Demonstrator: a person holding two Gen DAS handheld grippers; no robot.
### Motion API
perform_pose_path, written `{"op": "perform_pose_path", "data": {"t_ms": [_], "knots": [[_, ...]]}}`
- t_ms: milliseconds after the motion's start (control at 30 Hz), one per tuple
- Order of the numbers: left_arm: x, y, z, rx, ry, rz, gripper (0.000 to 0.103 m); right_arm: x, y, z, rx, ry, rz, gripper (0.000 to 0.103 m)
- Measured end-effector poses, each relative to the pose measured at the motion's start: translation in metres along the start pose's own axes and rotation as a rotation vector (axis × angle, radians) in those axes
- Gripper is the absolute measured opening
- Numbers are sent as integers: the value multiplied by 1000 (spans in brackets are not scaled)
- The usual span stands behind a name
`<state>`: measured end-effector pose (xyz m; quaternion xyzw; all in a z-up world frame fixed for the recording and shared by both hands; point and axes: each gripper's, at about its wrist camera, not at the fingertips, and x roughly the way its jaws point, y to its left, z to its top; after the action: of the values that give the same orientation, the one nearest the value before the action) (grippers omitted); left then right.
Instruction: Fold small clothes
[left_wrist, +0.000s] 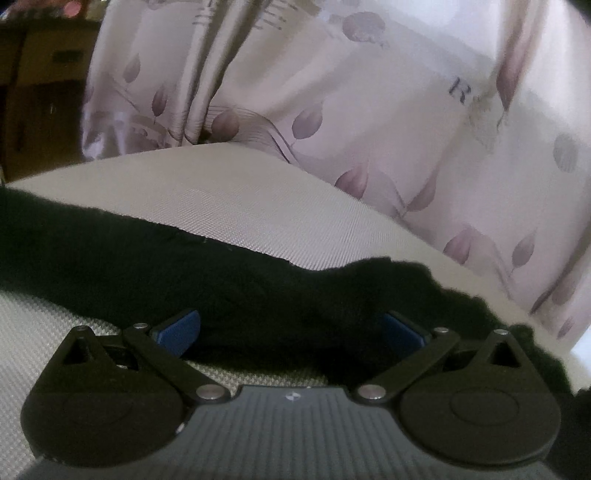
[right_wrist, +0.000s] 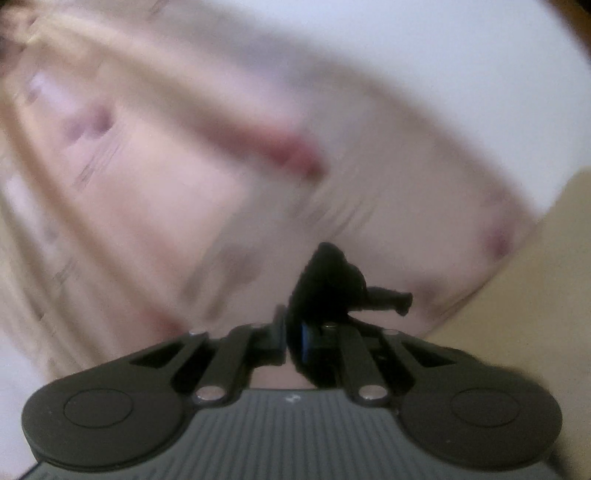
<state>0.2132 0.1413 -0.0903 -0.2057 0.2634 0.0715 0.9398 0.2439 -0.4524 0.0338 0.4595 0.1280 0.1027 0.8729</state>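
Observation:
A black knitted garment (left_wrist: 147, 266) lies stretched across a pale woven surface (left_wrist: 229, 192) in the left wrist view. My left gripper (left_wrist: 291, 332) stands open over it, its blue pads (left_wrist: 181, 328) wide apart with black fabric lying between them, untouched by either pad. In the right wrist view my right gripper (right_wrist: 293, 336) is shut on a bunch of the black garment (right_wrist: 325, 280), which sticks up above the fingertips with a small tab poking out to the right. That view is heavily blurred.
A pale curtain (left_wrist: 332, 110) printed with purple leaves hangs just behind the surface. Dark wooden furniture (left_wrist: 40, 92) stands at the far left. Behind the right gripper the curtain (right_wrist: 184, 147) is a smear, with a beige area (right_wrist: 546, 277) at the right.

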Motion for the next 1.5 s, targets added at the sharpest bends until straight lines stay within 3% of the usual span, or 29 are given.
{"op": "perform_pose_path", "data": {"t_ms": [100,267,367,500,567,600,633,667,700,767,867,1100,1200,1267,1500], "knots": [[-1,4,1,-26,-6,-22,103,47,25,-66,3,114,49,8],[-3,8,2,-41,-9,-40,103,97,37,-177,-18,308,13,8],[-3,10,2,-51,-11,-50,103,116,38,-231,-90,404,-52,8],[-4,14,2,-69,-17,-63,103,122,53,-277,-314,526,-110,10],[-4,14,2,-75,-19,-67,103,121,68,-291,-474,568,-126,24],[-4,14,2,-76,-19,-67,103,119,78,-300,-591,569,-130,46],[-4,14,2,-75,-19,-67,103,115,86,-306,-680,578,-130,78],[-4,15,2,-75,-19,-67,103,112,93,-311,-752,579,-120,88],[-4,14,2,-75,-19,-67,103,98,100,-316,-818,563,-87,90],[-4,14,2,-75,-18,-66,103,79,105,-315,-882,536,-36,90],[-4,14,2,-70,-15,-63,103,47,96,-295,-817,499,21,90],[-7,15,6,-59,-7,-73,103,-20,49,-250,-732,437,-137,90],[-26,21,12,-60,-17,-60,103,-33,32,-241,-724,418,-196,90],[-44,34,16,-63,-37,-52,103,-46,25,-236,-729,398,-229,90],[-61,116,39,-107,53,64,102,-64,-3,-229,-659,373,-277,90]]}}
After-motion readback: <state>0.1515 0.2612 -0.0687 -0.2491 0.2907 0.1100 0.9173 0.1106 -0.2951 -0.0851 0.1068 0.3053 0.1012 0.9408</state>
